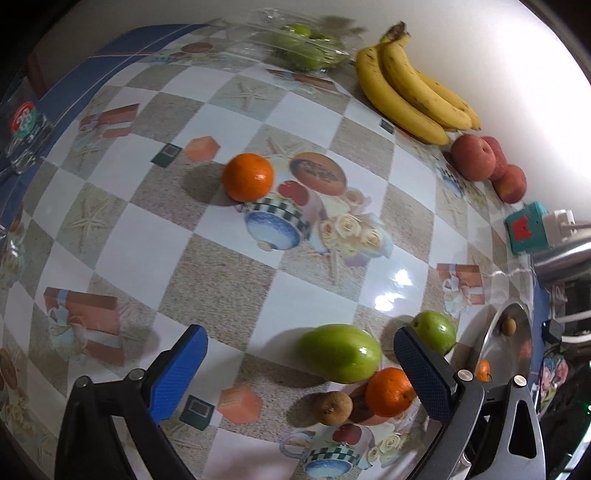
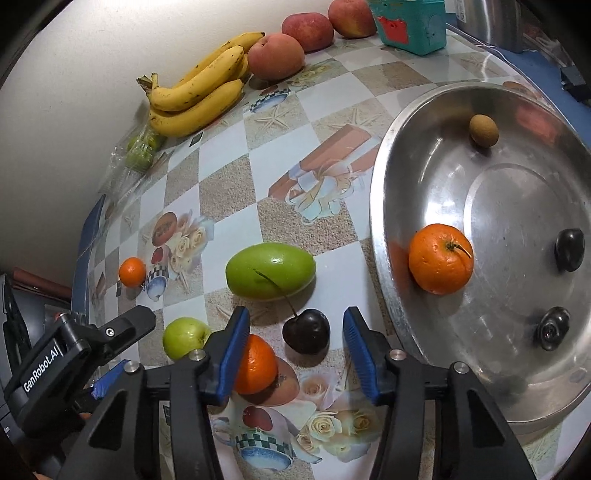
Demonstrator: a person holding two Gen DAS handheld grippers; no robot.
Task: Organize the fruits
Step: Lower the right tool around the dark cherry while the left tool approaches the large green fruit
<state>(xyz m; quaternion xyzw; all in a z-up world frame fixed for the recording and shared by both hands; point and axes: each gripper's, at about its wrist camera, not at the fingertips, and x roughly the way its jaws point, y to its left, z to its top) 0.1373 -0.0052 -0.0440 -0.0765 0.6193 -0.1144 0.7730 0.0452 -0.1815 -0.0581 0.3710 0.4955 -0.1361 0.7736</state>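
Observation:
My right gripper [image 2: 295,343] is open, its blue pads either side of a dark cherry [image 2: 306,331] on the table. An orange [image 2: 255,363] sits by its left pad, a green mango [image 2: 270,270] beyond, a small green apple [image 2: 184,336] to the left. The steel bowl [image 2: 384,206] on the right holds an orange [image 2: 440,258], a brown longan [image 2: 483,130] and two dark cherries [image 2: 569,249]. My left gripper [image 1: 299,369] is open and empty above the table, near the mango [image 1: 340,352], an orange [image 1: 389,392], a longan [image 1: 334,408] and the apple [image 1: 436,330]. Another orange [image 1: 248,177] lies mid-table.
Bananas [image 1: 410,85] and red peaches [image 1: 474,157] lie along the wall. A clear plastic box with green fruit [image 1: 306,48] stands at the back. A teal box [image 2: 410,24] is by a metal pot [image 1: 565,254]. A jar [image 1: 24,133] stands at the table's left edge.

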